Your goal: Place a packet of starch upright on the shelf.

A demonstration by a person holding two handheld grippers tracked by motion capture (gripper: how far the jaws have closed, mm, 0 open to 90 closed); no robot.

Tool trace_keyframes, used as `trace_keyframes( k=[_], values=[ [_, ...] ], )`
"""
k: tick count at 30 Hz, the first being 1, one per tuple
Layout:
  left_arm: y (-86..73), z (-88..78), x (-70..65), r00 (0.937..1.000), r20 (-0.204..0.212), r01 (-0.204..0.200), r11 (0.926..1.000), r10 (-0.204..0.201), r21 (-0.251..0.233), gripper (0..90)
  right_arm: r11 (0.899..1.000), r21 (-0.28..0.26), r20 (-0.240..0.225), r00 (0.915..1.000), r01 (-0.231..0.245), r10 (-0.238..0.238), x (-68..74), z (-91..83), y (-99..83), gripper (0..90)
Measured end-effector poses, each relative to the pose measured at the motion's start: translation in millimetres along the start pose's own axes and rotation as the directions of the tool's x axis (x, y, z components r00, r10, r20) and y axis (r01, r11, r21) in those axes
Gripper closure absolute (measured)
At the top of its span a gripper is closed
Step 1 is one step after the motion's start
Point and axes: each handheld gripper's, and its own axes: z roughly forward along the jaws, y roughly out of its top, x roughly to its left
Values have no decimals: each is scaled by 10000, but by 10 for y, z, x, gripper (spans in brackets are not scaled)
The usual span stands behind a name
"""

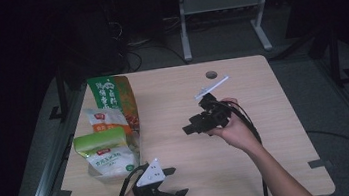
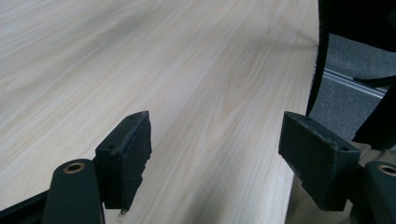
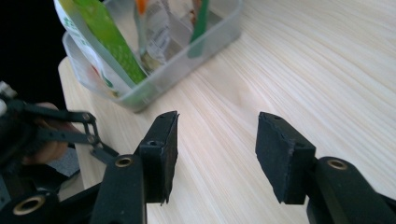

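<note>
High view shows a clear bin (image 1: 116, 170) near the left edge of the surface (image 1: 252, 169), towards the near left corner, with several food packets (image 1: 109, 136) standing upright in it. A tall green packet (image 1: 112, 98) stands at the far end of the row, and a white and green packet (image 1: 106, 154) stands at the near end.

The right tool (image 1: 194, 127) hovers over the middle of the surface, well apart from the bin, and it points to the left edge. The left tool (image 1: 177, 182) is at the near edge, just beside the near end of the bin.

My judgement of the risks: the packets are soft and stand close together, so a tool that comes in from the side can push the near packet over or catch two packets at once. The bin is light, and a knock on its wall can slide it towards the left edge. The two tools are also near to each other on this side, so they can collide if both go to the bin.

Right gripper view shows the right tool (image 3: 215, 156) spread, with bare wood between its pads (image 3: 163, 149); it holds nothing and touches nothing. Left gripper view shows the left tool (image 2: 219, 154) spread wide as well, empty, over the bare surface.
</note>
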Motion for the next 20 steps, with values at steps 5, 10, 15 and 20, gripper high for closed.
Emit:
trace_keyframes(
  k=[5,10,15,20],
  values=[
    [-1,3,-2,10000,15,-27,10000,27,45,252,9996,-66,200,9994,-283,284,-88,-117,-189,470],
    [-1,-9,2,10000,12,23,10000,-23,34,252,9983,-26,408,9975,-580,580,-170,-199,-401,461],
    [0,-12,3,10000,45,76,10000,-76,36,250,9961,-72,558,9946,-877,880,-230,-260,-618,440],
    [13,-18,3,9997,149,183,9997,-181,-130,240,9955,-224,804,9923,-922,937,-216,-318,-843,374]
  ],
)
